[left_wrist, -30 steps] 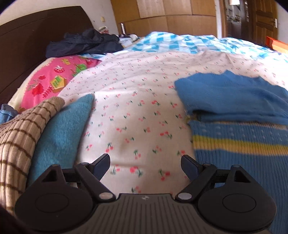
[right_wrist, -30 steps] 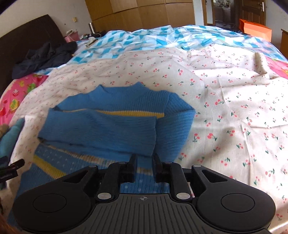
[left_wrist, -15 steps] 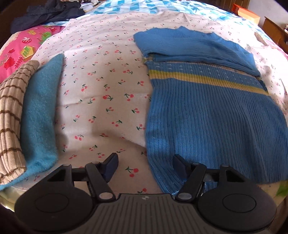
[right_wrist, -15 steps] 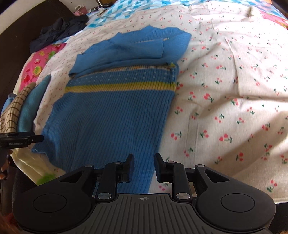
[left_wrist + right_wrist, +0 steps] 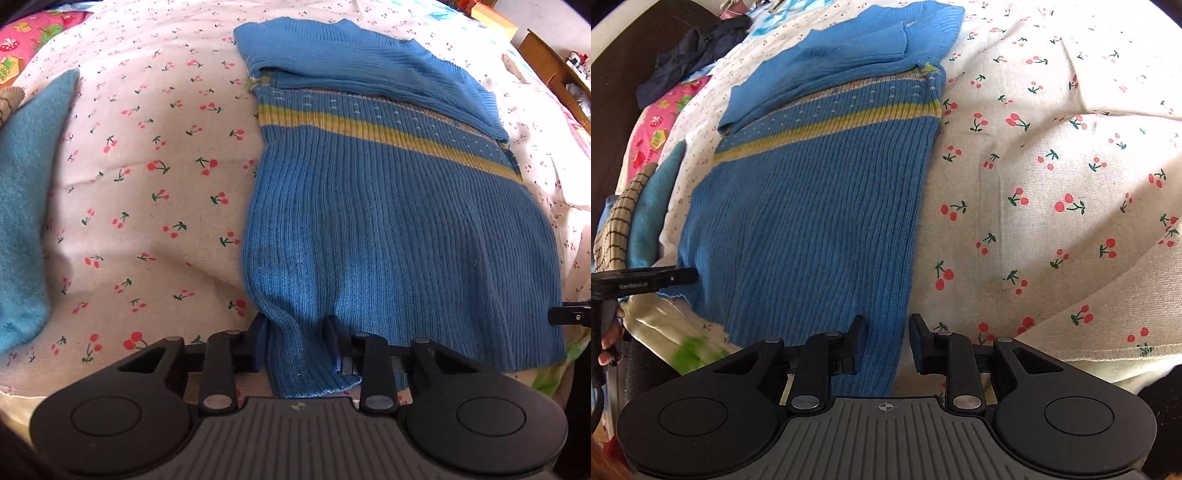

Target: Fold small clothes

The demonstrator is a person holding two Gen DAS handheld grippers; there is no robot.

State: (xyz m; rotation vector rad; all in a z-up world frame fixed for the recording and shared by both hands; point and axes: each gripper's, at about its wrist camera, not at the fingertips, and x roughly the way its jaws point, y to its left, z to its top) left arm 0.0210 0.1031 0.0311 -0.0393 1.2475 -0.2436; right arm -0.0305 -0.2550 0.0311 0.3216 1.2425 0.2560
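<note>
- A bed (image 5: 155, 192) fills the room here, spread with a cream sheet printed with little red cherries; a dark heap of clothes (image 5: 690, 55) lies near the headboard and a pink patterned cover (image 5: 661, 125) shows at the far side
- The blue knit sweater (image 5: 388, 221) lies flat on that sheet, hem toward the bed's near edge, a yellow stripe (image 5: 369, 129) running across its chest
- Both sleeves are already folded in across the top of the body, so the first stage of the fold looks done
- The long lower body is not yet doubled up toward the collar; that seems to be what is left for this garment
- The left gripper (image 5: 297, 343) sits at the near left corner of the hem, fingers apart with the knit edge lying between them, not yet pinched
- The right gripper (image 5: 888, 341) is at the opposite hem corner, fingers likewise spread, the sweater's edge between them and reaching the left finger (image 5: 857, 343); whether that pad actually presses the cloth I can't quite make out
- To the left a teal knit piece (image 5: 26, 206) and a brown checked one (image 5: 617, 221) lie side by side, apparently folded and set aside
- So I'd judge this sweater roughly halfway
</note>
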